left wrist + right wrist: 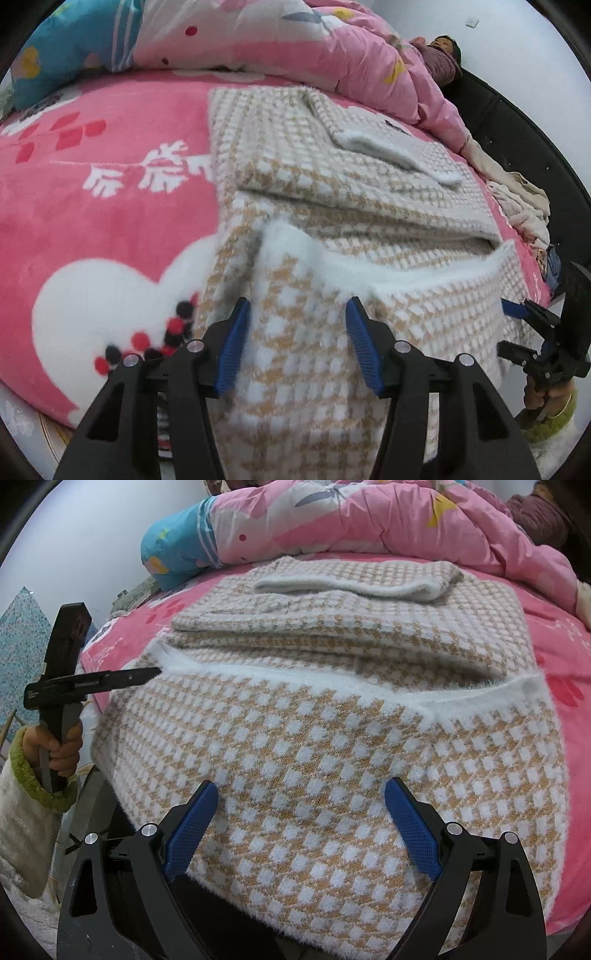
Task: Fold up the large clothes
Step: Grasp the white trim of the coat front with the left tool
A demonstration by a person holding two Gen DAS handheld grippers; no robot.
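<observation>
1. One sweater (332, 738), tan-and-white check with fuzzy white trim, lies partly folded on the blanket (92, 206); its near part hangs over the bed's front edge, straight ahead of both tools.
2. A folded-in sleeve (351, 583) with a white cuff lies across the sweater's far end, beyond the fingertips.
3. A white hem band (295, 686) runs crosswise ahead of the right gripper (301, 827), marking where the near layer overlaps the far fold.
4. The right gripper's jaws stand wide apart, holding nothing; the check fabric fills the gap between its two blue pads (192, 827), just past them.
5. The left gripper (297, 343) is likewise spread, with a ridge of the sweater rising between its pads (232, 347); I cannot tell whether the cloth touches them.
6. Each tool shows in the other's view: the right one at the left camera's right rim, the left one at the right camera's left rim, each gripped by a hand (62, 753) in a green-cuffed sleeve.
7. Bare pink blanket lies left of the left gripper and right of the right one.
8. One pink quilt (369, 520) is heaped beyond the sweater's far edge, with pale cloth (521, 206) bunched far right.
</observation>
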